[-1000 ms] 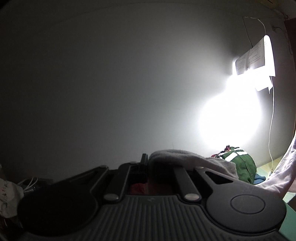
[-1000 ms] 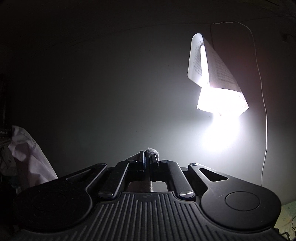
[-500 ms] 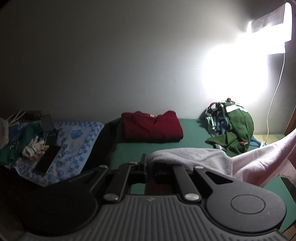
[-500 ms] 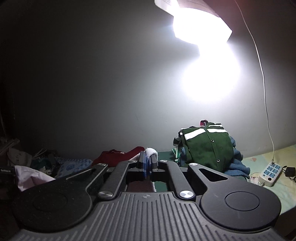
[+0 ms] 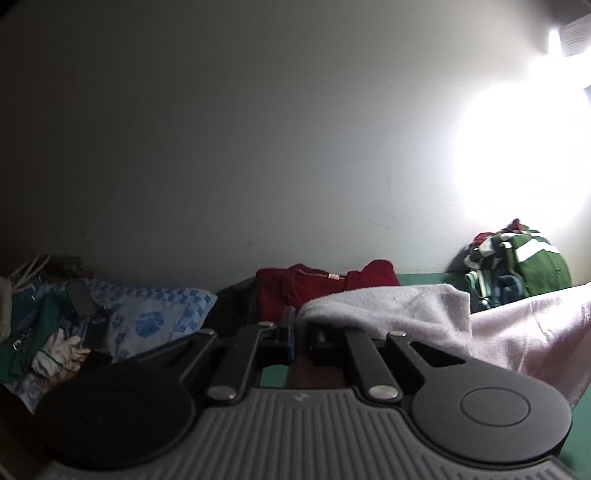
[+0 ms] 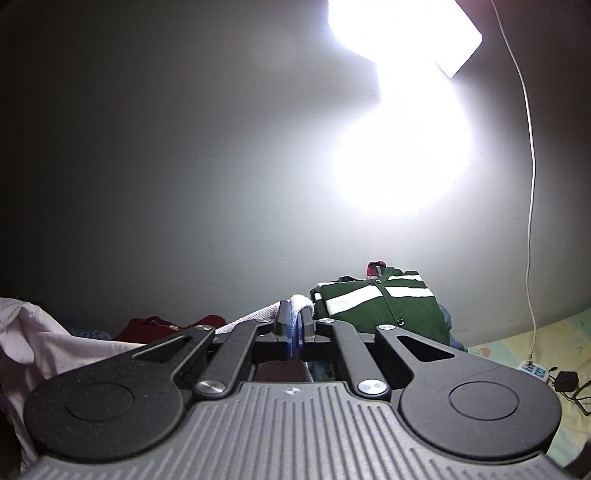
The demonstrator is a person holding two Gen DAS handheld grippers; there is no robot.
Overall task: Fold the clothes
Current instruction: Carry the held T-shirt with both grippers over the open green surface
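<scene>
**Two grippers hold up a pale pink cloth**

The wall [image 5: 258, 147] fills most of both views, and a very bright lamp [image 6: 402, 26] shines on it from high up on the right. Below it lies a green bed sheet [image 5: 424, 277].

The pink cloth [image 5: 517, 328] is the biggest soft thing here. It hangs between the two grippers, off the bed, and sags in the middle. One end drapes over the right side of the left gripper [image 5: 293, 332], and the other end sticks up out of the right gripper [image 6: 294, 325].

Both grippers are pressed together — each one pinches an edge of the cloth between its jaws.

On the left of the bed is a blue checked pillow [image 5: 155, 314] with a dark phone [image 5: 79, 297] on it. A folded red top [image 5: 325, 288] sits at the back by the wall. To its right is a heap with a green jacket [image 6: 384, 310] with white stripes on top.

A thin white wire [image 6: 530, 184] runs down the wall to a power strip [image 6: 532, 369] — a small black plug [image 6: 565, 380] lies just beside it.
</scene>
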